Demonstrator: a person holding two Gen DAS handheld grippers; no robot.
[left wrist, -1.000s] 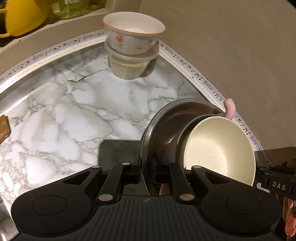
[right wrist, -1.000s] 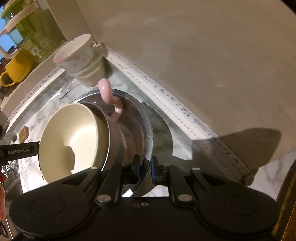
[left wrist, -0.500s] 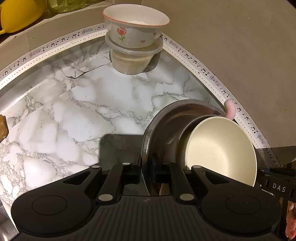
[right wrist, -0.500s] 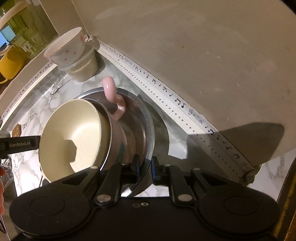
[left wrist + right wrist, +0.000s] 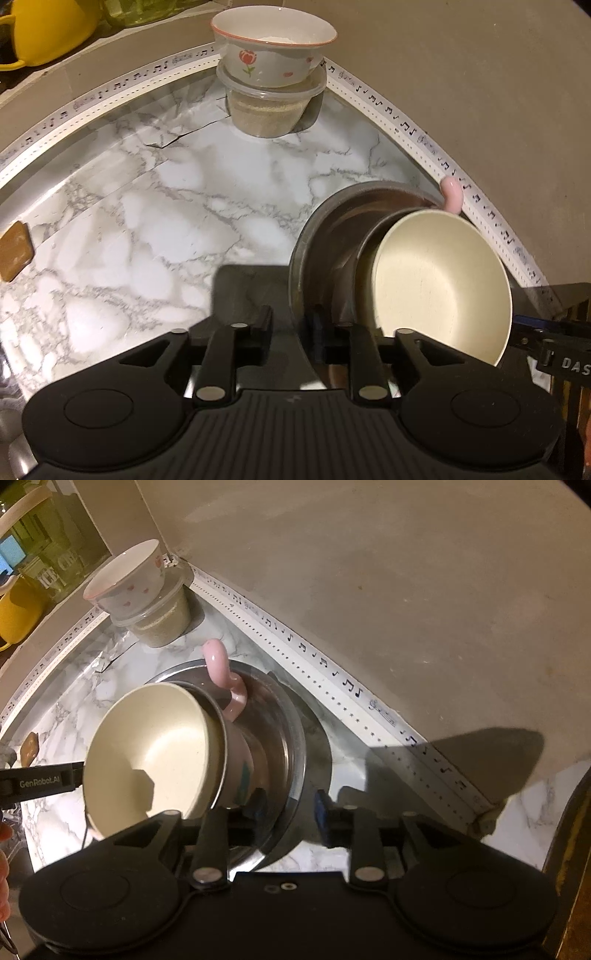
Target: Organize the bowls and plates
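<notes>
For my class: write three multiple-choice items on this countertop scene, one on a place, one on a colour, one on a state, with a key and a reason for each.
1. Where does the tulip bowl sit?
A. on the lidded plastic container
B. inside the steel bowl
C. on bare marble

2. What colour is the mug handle sticking up from the steel bowl?
A. yellow
B. pink
C. green

3. How does the cream bowl lie?
A. upside down
B. level on the counter
C. tilted, nested in the steel bowl

Key: 1 A, the container is directly beneath it. 2 B, the handle is plainly pink. 3 C, its open mouth faces sideways.
</notes>
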